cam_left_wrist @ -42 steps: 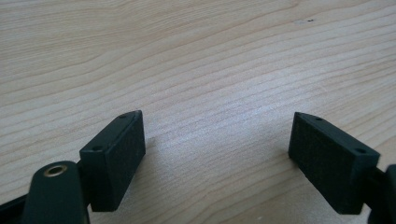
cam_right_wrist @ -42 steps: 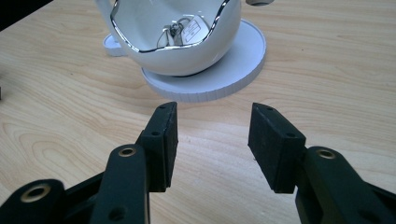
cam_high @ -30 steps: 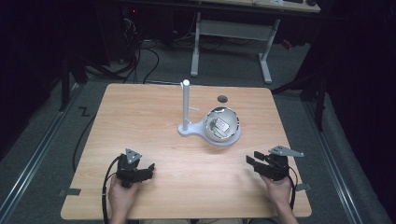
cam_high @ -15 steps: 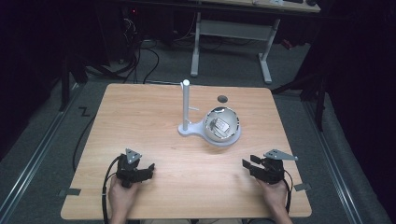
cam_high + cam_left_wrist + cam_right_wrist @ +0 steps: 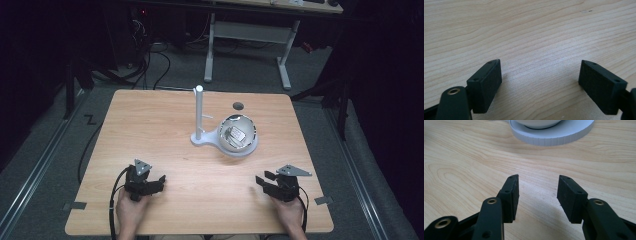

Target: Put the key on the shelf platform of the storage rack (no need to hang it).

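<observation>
Your wooden table (image 5: 165, 115) takes up most of the high view. Just past its centre, toward one o'clock, sits the white stand (image 5: 205, 140), its upright post at the left end and a shiny bowl (image 5: 238, 135) resting on its round base, with something small and pale inside. Your left gripper (image 5: 161, 181) rests at seven o'clock, jaws wide apart over bare wood. Your right gripper (image 5: 264, 181) sits at five o'clock, jaws parted, nothing between them, facing the stand's base.
</observation>
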A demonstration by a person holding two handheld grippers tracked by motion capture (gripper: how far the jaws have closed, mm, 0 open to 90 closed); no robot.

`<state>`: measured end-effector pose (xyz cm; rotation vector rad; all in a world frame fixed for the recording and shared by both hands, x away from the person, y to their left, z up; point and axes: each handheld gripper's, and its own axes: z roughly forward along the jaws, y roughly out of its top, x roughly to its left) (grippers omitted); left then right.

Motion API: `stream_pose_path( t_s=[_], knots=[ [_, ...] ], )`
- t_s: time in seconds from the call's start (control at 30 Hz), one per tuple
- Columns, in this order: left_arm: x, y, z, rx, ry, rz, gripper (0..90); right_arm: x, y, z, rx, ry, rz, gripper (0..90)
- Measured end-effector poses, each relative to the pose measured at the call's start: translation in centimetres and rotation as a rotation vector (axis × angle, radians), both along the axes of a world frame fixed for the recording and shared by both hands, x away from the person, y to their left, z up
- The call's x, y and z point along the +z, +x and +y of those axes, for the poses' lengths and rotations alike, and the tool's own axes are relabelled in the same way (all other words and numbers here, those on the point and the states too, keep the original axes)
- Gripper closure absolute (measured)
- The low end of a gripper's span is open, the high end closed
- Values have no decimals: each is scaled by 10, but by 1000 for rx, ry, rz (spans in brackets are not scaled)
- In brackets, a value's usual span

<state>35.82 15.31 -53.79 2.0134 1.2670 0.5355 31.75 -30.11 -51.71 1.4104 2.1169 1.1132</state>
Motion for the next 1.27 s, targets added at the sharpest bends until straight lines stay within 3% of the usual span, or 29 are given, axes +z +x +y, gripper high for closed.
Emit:
stream_pose_path(
  t_s=[0.63, 0.87, 1.27],
  knots=[
    [0, 0, 0, 0, 1, 0, 191, -13, -8, 11, 15, -96, 3, 508],
    [0, 0, 0, -1, 0, 1, 191, -14, -8, 17, 38, -165, -5, 461],
    [0, 0, 0, -1, -1, 1, 192, -14, -7, 17, 43, -165, -4, 441]
  ],
)
